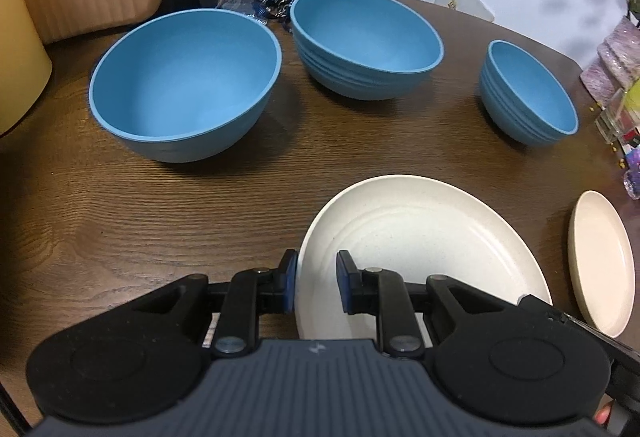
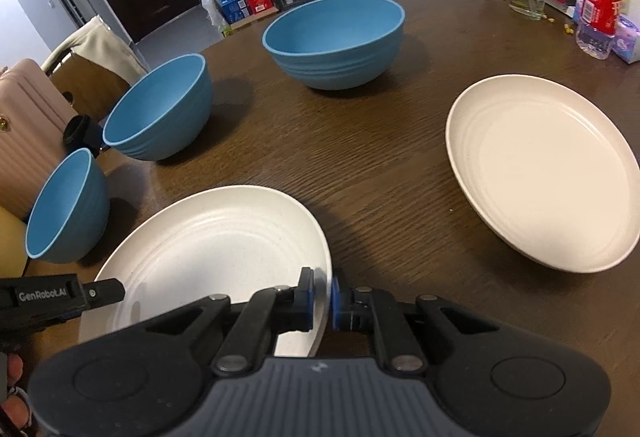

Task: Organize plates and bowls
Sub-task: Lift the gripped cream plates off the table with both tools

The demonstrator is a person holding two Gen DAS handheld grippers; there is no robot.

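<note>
At six o'clock on the tabletop (image 1: 160, 217) in the left wrist view lies the white plate (image 1: 420, 237). The left tongs (image 1: 316, 283) stand apart, straddling its nine o'clock rim without yet pinching it. The plate is matte, speckled, ringed inside, and probably light, stiff and somewhat slippery, so the thin raised rim is the place to grip. Three blue bowls (image 1: 184, 85) line up at twelve o'clock. From the right wrist view, the right tongs (image 2: 322, 297) are nearly together, seemingly clamped on the same white plate (image 2: 220, 249) at its three o'clock rim; a second cream plate (image 2: 544, 169) sits at two o'clock.
</note>
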